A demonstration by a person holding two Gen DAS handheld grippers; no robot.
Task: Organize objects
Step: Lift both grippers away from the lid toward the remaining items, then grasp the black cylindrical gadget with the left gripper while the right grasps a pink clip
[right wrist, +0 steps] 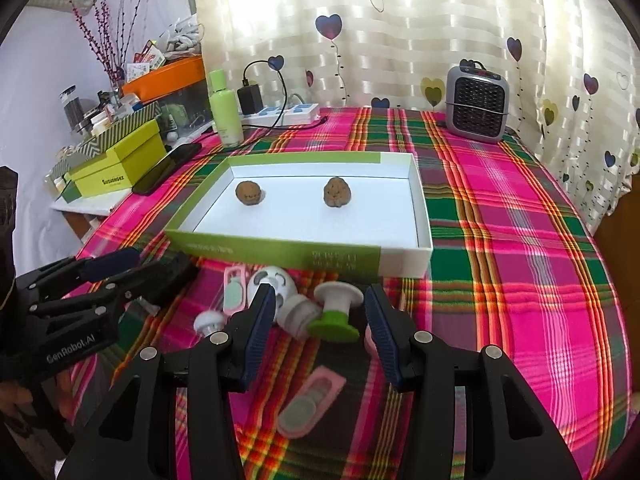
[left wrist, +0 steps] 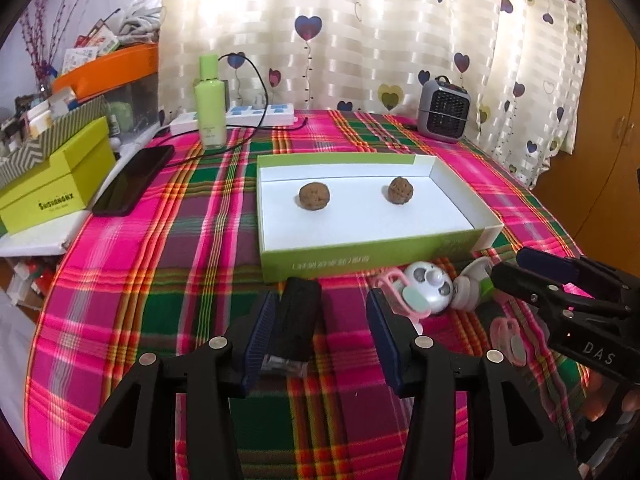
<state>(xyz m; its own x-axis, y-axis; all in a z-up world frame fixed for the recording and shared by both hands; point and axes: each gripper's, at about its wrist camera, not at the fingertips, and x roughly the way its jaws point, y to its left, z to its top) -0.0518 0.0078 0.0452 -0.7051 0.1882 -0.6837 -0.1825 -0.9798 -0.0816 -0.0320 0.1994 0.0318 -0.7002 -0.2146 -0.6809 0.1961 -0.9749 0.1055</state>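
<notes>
Two walnuts (left wrist: 314, 197) (left wrist: 400, 189) already lie well apart on the white floor of the shallow green-sided box (left wrist: 360, 258), which sits in the middle of the plaid-covered worktop (left wrist: 160, 280). I judge the box to be the collecting place, since everything still loose is gathered just in front of its near wall.

Left gripper (left wrist: 322, 334): its jaws stand open, with a black rectangular case (left wrist: 298, 320) lying on the cloth between them, close against the left pad; I see no squeeze on it, so it is framed for a grasp, not held. Right gripper (right wrist: 320, 330): jaws open too, hovering over the cluster of small things, with a green-based white stopper (right wrist: 336, 312) lying tipped on its side between the pads and a white ribbed cap (right wrist: 298, 316) touching it. A round white piece with grey holes (right wrist: 274, 282) lies just behind, near the box wall, and a pink holder with grey discs (right wrist: 310, 404) lies nearer, below the jaws. What the pink items are exactly, I cannot tell.

Both tools point down at a slant towards the box, so each item can be lifted over the low wall.
</notes>
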